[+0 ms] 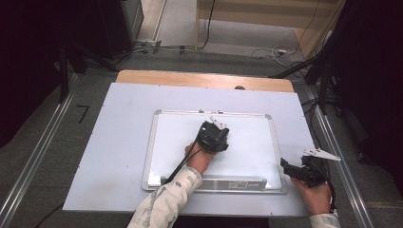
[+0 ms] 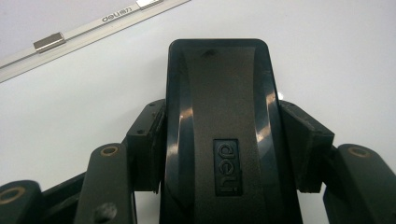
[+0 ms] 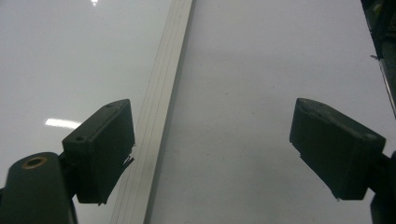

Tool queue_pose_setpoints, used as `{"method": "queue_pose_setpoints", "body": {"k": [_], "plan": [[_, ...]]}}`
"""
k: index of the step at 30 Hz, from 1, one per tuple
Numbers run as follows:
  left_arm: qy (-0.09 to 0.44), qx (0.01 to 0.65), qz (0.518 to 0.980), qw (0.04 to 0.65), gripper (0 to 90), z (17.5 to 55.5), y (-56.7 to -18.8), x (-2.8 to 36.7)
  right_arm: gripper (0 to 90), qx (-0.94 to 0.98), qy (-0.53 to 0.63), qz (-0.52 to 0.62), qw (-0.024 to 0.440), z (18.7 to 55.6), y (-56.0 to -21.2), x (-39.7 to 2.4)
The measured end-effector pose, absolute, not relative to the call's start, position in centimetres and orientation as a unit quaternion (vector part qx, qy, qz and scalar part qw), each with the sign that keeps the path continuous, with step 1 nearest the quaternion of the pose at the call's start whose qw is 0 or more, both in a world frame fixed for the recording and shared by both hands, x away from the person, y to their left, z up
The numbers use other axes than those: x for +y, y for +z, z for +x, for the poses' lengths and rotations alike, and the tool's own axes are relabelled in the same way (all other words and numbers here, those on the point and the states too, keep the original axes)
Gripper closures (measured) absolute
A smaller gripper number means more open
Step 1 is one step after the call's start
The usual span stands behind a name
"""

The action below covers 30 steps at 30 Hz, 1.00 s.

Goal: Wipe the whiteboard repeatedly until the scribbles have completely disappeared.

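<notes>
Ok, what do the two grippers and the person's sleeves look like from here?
Both are black two-jaw tools. The left gripper has a black cable trailing back along the forearm; its jaw arms carry brass-coloured pivot rivets and blocky dark pads. The right gripper bears a pale grey three-cornered plate on top. The sleeves are light with a mottled grey pattern.

eraser [image 2: 219, 135]: glossy black plastic | whiteboard [image 2: 327, 56]: smooth, glossy; frame [image 3: 161, 116]: ribbed metal

Right gripper [image 3: 212, 151] jaws wide apart, nothing between; whiteboard frame edge [image 3: 161, 107] running beneath left jaw.
</notes>
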<state>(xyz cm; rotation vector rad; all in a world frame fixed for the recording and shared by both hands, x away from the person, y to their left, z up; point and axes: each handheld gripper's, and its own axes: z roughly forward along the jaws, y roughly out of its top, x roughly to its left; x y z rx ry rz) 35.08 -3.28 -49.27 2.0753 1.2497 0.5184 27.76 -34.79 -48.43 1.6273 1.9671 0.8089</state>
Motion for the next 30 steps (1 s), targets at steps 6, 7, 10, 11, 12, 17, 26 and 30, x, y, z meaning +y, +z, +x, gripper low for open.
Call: {"method": "queue_pose_setpoints", "body": {"k": [6,7,10,11,12,17,26,30], "plan": [[0.192,0.463,0.799,0.332,40.3,34.6,-49.3,-4.1,12.7,0.716,0.293,0.590,0.230,27.8,-48.5,-34.8],[0.191,0.463,0.799,0.332,40.3,34.6,-49.3,-4.1,12.7,0.716,0.293,0.590,0.231,27.8,-48.5,-34.8],[0.187,0.464,0.799,0.333,40.3,34.6,-49.2,-4.1,12.7,0.716,0.294,0.590,0.231,27.8,-48.5,-34.8],[0.184,0.464,0.800,0.333,40.3,34.6,-49.2,-4.1,12.7,0.715,0.293,0.591,0.230,27.8,-48.5,-34.8],[0.182,0.464,0.800,0.333,40.3,34.5,-49.2,-4.1,12.7,0.715,0.293,0.591,0.230,27.8,-48.5,-34.9],[0.171,0.474,0.793,0.341,40.3,34.4,-48.8,-3.7,12.7,0.715,0.292,0.592,0.230,27.9,-48.5,-34.9],[0.189,0.491,0.765,0.372,40.2,34.1,-46.2,-1.5,12.7,0.717,0.292,0.589,0.231,27.9,-48.5,-34.7],[0.195,0.506,0.752,0.374,40.2,34.2,-45.8,-0.1,12.7,0.717,0.292,0.590,0.229,28.0,-48.5,-34.6]]}}
